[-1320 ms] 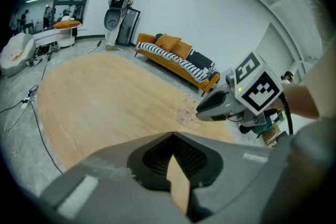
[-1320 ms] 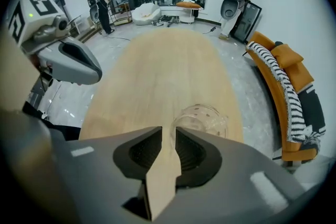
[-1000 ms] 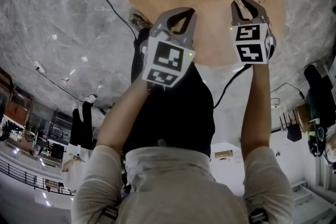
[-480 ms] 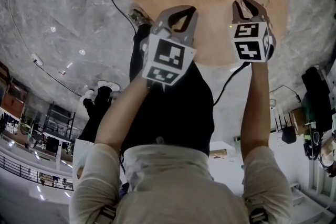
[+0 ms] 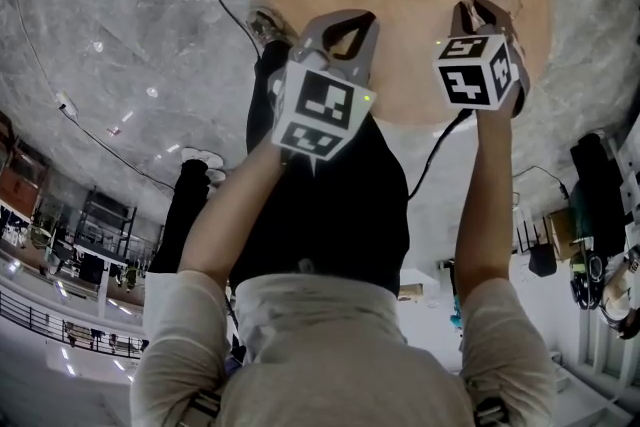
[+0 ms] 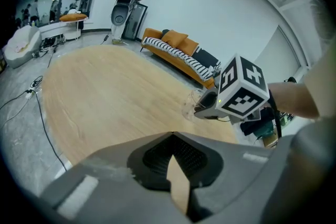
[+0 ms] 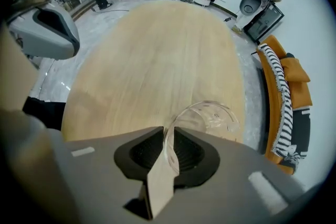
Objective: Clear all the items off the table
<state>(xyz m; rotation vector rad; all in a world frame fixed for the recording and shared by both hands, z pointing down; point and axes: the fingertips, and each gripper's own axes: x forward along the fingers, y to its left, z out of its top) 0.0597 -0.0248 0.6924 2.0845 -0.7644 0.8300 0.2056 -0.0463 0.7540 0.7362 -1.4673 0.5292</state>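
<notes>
**Op:** Quick check, where am I in the job?

**Spotter:** Pickup step, I'd say. Your right gripper (image 7: pixel 167 131) has its jaws nipped tight on the wall of the clear cup (image 7: pixel 210 115), w/ the thin plastic pinched between them just under the rim. The cup's over the table (image 7: pixel 157 44), near its edge on your right side.

**Op:** And the left?

**Spotter:** Your left gripper (image 6: pixel 173 136) has its jaws together w/ nothing in them. It hangs over the near edge beside the right one, apart from the cup.

**Op:** Is the cup off the wood?

**Spotter:** Can't tell, no view shows its base.

**Op:** Next move?

**Spotter:** Prob. a straight lift. You've only got one wall, so the cup may swing or slip; keep it level and go slow. Don't squeeze harder, as that plastic looks like it'd buckle. Then carry it out past the table edge. No bin or tray shows in any view, so I can't tell you where to drop it. I see no other item on the wood, so this looks like the last one.
</notes>
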